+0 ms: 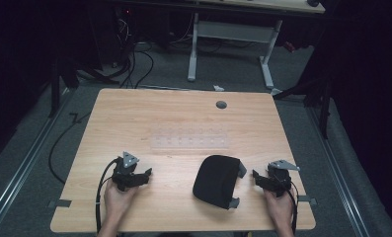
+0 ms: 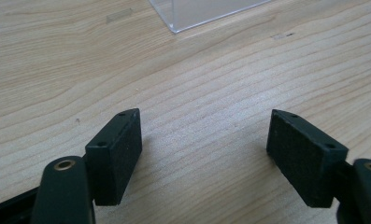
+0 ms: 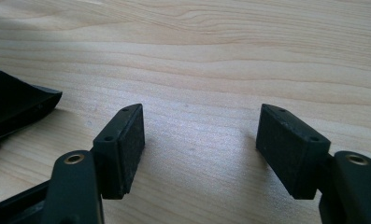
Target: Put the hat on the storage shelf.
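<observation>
A black pouch (image 1: 216, 180) with grey buckles lies on the wooden table (image 1: 183, 118) near its front edge, right of centre. My left gripper (image 1: 145, 177) rests low on the table at the front left, well apart from the pouch. Its jaws stand wide open over bare wood (image 2: 204, 154). My right gripper (image 1: 256, 176) sits just right of the pouch, also open with nothing between its pads (image 3: 201, 149). The pouch's edge (image 3: 15, 102) shows at the left of the right gripper view.
A clear plastic tray (image 1: 191, 138) with several shallow wells lies at the table's middle; its corner (image 2: 206, 11) appears ahead of the left gripper. A grey cable grommet (image 1: 221, 104) sits near the far edge. Another desk's white legs (image 1: 193, 49) stand beyond.
</observation>
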Tool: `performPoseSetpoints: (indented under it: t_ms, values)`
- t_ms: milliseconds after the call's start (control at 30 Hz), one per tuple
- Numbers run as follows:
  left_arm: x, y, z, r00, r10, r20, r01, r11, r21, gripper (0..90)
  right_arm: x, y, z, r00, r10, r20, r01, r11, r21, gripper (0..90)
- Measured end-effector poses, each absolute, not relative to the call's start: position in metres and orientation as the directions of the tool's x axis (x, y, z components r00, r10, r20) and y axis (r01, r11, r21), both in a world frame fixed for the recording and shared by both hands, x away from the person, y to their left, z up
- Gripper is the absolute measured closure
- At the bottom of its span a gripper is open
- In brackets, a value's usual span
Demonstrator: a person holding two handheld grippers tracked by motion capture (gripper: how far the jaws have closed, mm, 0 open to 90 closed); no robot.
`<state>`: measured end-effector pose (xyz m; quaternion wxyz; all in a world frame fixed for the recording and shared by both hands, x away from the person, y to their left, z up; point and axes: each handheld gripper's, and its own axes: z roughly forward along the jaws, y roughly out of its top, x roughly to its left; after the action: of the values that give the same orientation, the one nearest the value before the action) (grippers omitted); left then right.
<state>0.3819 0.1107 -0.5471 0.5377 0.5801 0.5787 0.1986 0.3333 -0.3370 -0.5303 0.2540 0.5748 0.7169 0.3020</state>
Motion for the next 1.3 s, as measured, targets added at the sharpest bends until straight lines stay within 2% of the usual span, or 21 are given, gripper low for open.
performPoseSetpoints:
  t_ms: [667, 767, 900, 1033, 1167, 1300]
  values:
    - [0.3826, 0.1106, -0.5471, 0.239, 0.887, -0.394, 0.458, 0.255, 0.852, 25.1, 0.3338, -0.3363, -0.5303, -0.207, 0.978, -0.015, 0.674, 0.154, 0.723, 31.6]
    - [0.3825, 0.1105, -0.5471, 0.240, 0.887, -0.395, 0.459, 0.255, 0.851, 25.2, 0.3343, -0.3360, -0.5305, -0.203, 0.979, -0.018, 0.677, 0.153, 0.720, 26.6]
    - [0.3824, 0.1106, -0.5471, 0.241, 0.887, -0.393, 0.460, 0.252, 0.852, 25.2, 0.3341, -0.3356, -0.5306, -0.194, 0.981, -0.017, 0.680, 0.147, 0.718, 25.3]
    - [0.3824, 0.1106, -0.5471, 0.241, 0.887, -0.393, 0.460, 0.252, 0.852, 25.2, 0.3343, -0.3361, -0.5305, -0.189, 0.982, -0.014, 0.681, 0.141, 0.719, 26.6]
    - [0.3825, 0.1105, -0.5471, 0.240, 0.887, -0.394, 0.459, 0.254, 0.851, 25.2, 0.3332, -0.3387, -0.5288, -0.199, 0.980, 0.021, 0.681, 0.123, 0.722, 32.1]
    - [0.3825, 0.1105, -0.5471, 0.240, 0.888, -0.393, 0.459, 0.252, 0.852, 25.2, 0.3295, -0.3387, -0.5253, -0.218, 0.975, 0.042, 0.667, 0.118, 0.736, 32.3]
